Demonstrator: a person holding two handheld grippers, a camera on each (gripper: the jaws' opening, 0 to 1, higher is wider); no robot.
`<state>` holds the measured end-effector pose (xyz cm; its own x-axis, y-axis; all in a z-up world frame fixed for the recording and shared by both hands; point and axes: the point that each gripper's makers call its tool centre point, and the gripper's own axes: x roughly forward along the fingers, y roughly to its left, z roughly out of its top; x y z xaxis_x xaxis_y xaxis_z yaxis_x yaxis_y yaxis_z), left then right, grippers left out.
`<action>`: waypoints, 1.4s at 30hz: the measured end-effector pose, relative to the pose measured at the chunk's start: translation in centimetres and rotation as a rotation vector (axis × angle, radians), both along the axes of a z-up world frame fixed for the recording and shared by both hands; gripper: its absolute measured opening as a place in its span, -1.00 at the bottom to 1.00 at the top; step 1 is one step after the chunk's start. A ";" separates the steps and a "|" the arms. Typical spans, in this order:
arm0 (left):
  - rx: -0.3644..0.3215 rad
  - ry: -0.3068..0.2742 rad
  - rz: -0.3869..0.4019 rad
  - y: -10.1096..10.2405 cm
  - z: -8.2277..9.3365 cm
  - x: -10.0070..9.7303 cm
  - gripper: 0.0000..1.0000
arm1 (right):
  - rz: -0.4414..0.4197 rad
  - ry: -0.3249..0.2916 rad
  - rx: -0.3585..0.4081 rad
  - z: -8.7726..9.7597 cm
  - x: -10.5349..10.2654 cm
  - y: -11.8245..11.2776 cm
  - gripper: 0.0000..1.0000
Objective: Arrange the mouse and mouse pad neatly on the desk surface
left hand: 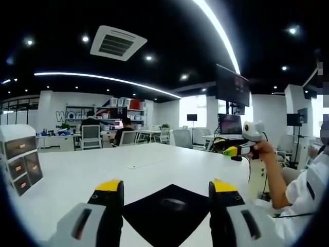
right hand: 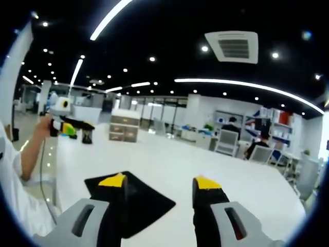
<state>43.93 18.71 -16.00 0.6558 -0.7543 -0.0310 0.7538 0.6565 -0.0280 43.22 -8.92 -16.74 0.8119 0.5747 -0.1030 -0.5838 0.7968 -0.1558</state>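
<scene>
White drawer unit point(left hand: 19, 157) at desk edge in left gripper view, three brown-fronted drawers counted, all closed, contents not visible; same unit point(right hand: 124, 125) far across the desk in right gripper view. One mouse pad point(left hand: 172, 212), black, flat, matte, square-cornered, lying diamond-wise on white desk point(left hand: 103, 172), smooth and slightly glossy. One mouse point(left hand: 172, 202), dark, low rounded shape, resting on the pad near its middle, hard to separate from the black surface. In right gripper view the pad point(right hand: 141, 203) partly behind the near jaw; mouse not made out there; desk point(right hand: 205, 164) broad and bare around it. One thin white strip point(left hand: 145, 164) lying on the desk beyond the pad, identity unclear. Left gripper point(left hand: 167, 193): two jaws, black with yellow tips and grey bodies, spread wide apart, nothing between them, raised above the near corner of the pad, not touching it. Right gripper point(right hand: 160, 181): same build, jaws wide apart, nothing held, above the desk at the pad's edge. Right gripper also seen from the left gripper view point(left hand: 234, 150), gripped by a hand point(left hand: 264, 149); left gripper likewise seen from the right gripper view point(right hand: 77, 128), gripped by a hand point(right hand: 43, 126). White sleeve point(left hand: 308, 190) at frame edge. Office chairs point(left hand: 91, 136) and seated people in background, number uncertain.
</scene>
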 end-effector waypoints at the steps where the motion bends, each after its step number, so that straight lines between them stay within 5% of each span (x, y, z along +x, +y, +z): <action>1: -0.001 0.002 0.001 0.0 0.0 0.1 0.33 | 0.000 0.003 0.004 0.0 0.0 0.0 -0.03; 42: 0.001 0.007 0.000 -0.1 0.0 0.5 0.34 | -0.004 0.015 -0.002 -0.4 0.4 -0.2 -0.03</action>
